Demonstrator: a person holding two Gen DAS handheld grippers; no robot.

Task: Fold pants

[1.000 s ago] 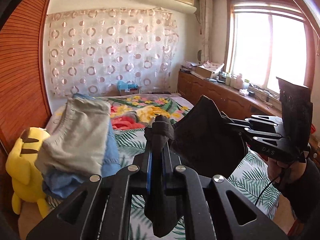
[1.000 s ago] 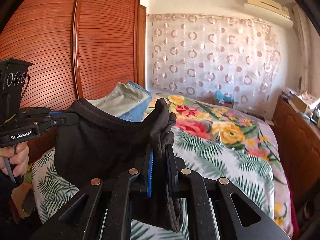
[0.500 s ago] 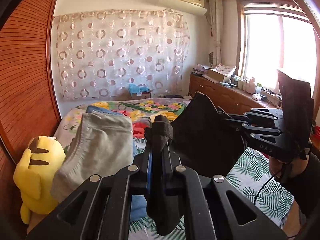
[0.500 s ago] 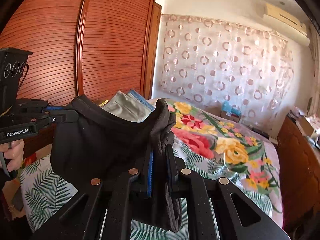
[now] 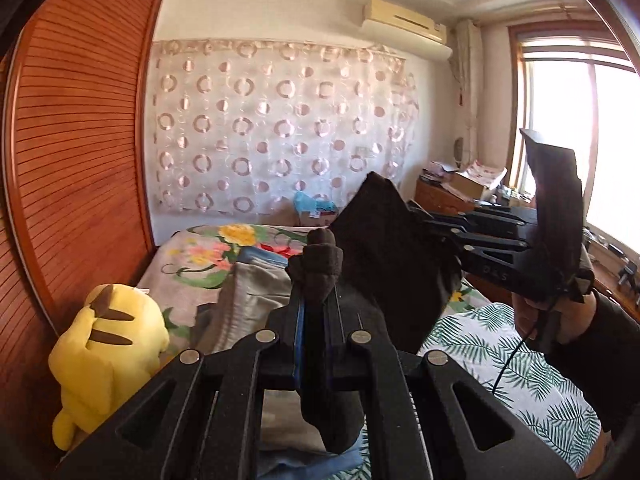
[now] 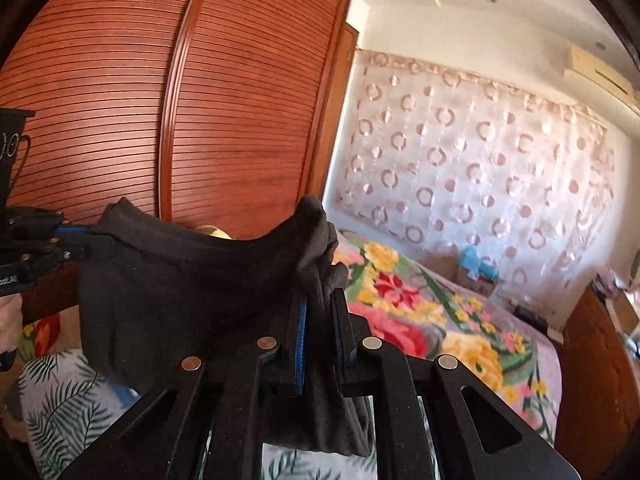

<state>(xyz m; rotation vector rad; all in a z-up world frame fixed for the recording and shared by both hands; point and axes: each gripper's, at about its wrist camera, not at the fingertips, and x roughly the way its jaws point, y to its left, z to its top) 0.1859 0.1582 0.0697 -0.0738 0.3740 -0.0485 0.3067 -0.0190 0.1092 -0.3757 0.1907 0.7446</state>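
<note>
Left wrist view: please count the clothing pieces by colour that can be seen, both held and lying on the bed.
Black: 1, the black pants, held up by the left gripper and the right gripper
Grey: 1, the grey garment on the bed
Blue: 1, the blue garment under it
Total: 3

Yellow plush toy (image 5: 108,344) at the bed's edge beside a slatted wooden wardrobe (image 5: 76,176). Bed (image 6: 448,320) with floral blanket; ring-patterned curtain (image 5: 280,128) behind, air conditioner (image 5: 404,26) above. Folded grey garment (image 5: 256,300) lies on the bed.
</note>
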